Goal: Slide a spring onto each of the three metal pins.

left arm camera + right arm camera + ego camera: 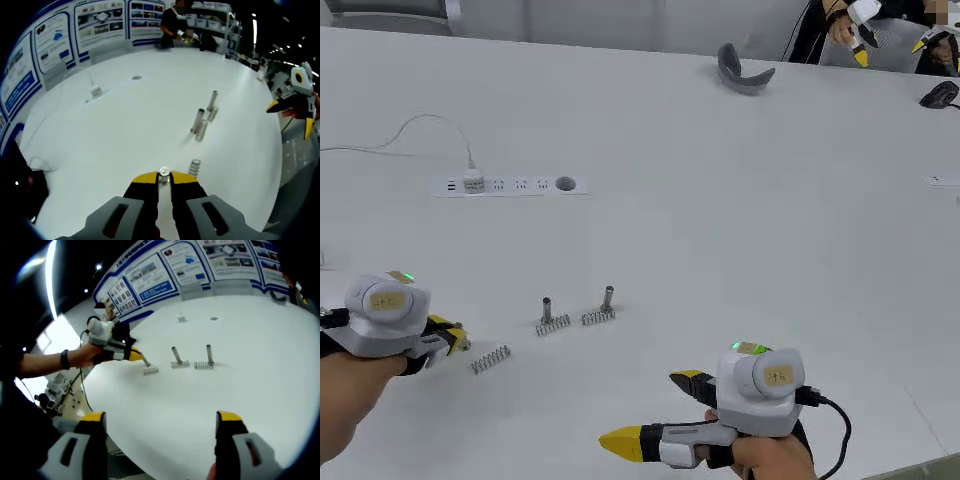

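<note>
Two metal pins (546,309) (607,297) stand upright mid-table, each with a spring (553,324) (598,316) lying at its foot. A third spring (491,359) lies loose to the left. My left gripper (455,340) is just left of it, shut on the third metal pin (163,174), whose top shows between the yellow tips; the loose spring (194,167) lies just right of them. My right gripper (655,410) hovers open near the front edge, with nothing between its jaws. In the right gripper view the pins (175,354) (209,354) stand ahead of that gripper (160,420).
A white power strip (510,185) with a plugged cable lies at the back left. A grey curved object (742,72) rests at the far edge. Another person with grippers (860,30) works at the far right corner. The table's front edge (930,465) runs close by my right hand.
</note>
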Action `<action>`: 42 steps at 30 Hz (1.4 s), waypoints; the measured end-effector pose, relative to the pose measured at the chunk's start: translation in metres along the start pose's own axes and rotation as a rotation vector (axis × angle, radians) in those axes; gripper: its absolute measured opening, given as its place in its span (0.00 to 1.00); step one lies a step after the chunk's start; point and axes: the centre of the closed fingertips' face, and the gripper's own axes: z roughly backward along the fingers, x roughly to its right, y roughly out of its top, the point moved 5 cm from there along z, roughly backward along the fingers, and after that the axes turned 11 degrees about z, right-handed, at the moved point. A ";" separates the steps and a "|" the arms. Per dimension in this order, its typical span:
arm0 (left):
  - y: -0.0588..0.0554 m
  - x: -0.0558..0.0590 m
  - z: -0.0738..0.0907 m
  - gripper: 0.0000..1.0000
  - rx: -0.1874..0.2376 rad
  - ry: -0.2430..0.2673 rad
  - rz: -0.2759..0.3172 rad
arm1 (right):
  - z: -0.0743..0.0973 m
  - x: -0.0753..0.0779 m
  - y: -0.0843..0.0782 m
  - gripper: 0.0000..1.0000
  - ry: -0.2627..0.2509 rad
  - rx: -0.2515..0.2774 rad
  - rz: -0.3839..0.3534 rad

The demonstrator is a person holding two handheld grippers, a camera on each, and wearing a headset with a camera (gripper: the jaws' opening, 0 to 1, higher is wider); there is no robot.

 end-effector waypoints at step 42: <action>0.029 0.007 -0.025 0.08 0.038 0.003 -0.014 | 0.004 0.002 -0.005 0.93 0.002 -0.010 0.004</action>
